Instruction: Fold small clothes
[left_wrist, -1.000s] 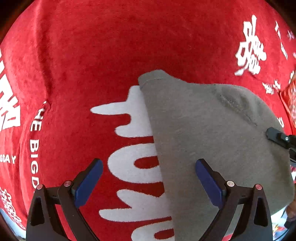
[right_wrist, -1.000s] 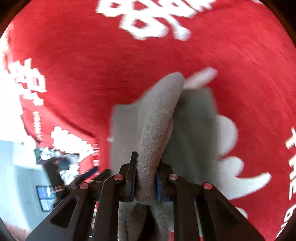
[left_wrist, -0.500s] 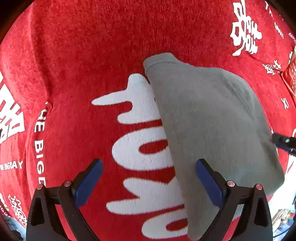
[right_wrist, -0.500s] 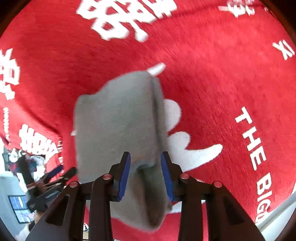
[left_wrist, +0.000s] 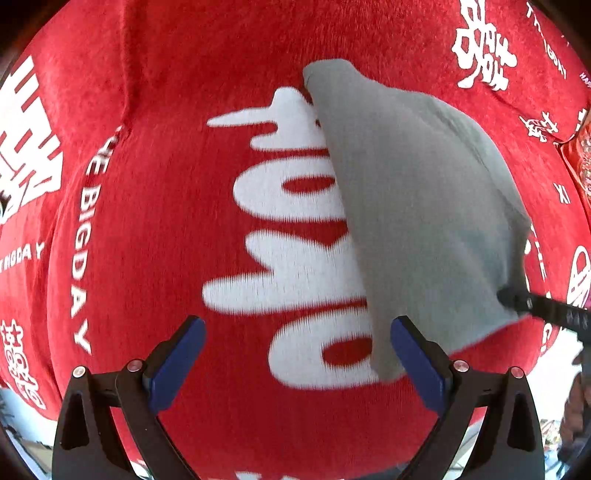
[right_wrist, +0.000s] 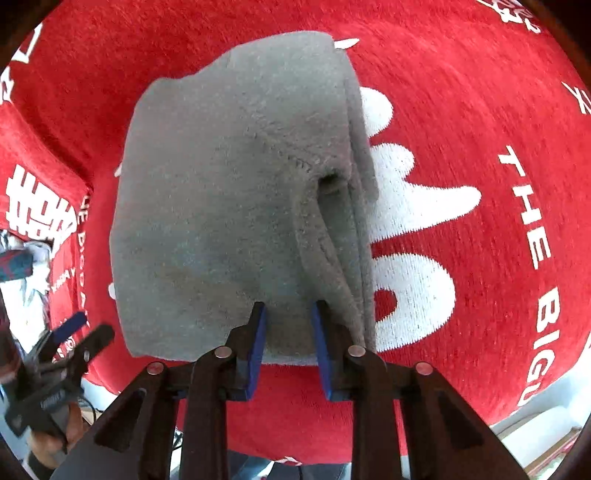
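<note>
Red plush cloth (left_wrist: 184, 221) with big white lettering covers the bench and fills the left wrist view. Left gripper (left_wrist: 297, 354) hangs over it with its blue pads wide apart and nothing between them. Just ahead and to its right lies the grey garment (left_wrist: 424, 206), a small fleece piece folded over, one long edge running straight away from the right-hand pad. At the far right, a black fingertip of the right gripper (left_wrist: 532, 306) touches the garment's near corner.

Over to the right wrist view: same red cloth (right_wrist: 480, 110), and the grey garment (right_wrist: 229, 192) sits directly ahead of the right gripper (right_wrist: 288, 325), its near hem right at the pads. The jaws have just been closing, though a narrow gap shows and the pads look clear of the fleece, so nothing is pinched. A stitched seam and a layered fold run along the garment's right side; the surface is soft, fuzzy, mostly flat. The left gripper (right_wrist: 74, 332) shows low on the left.

My read: the fold is laid and being let go. Best to lift off straight, without dragging the hem, and keep those stacked edges square.
</note>
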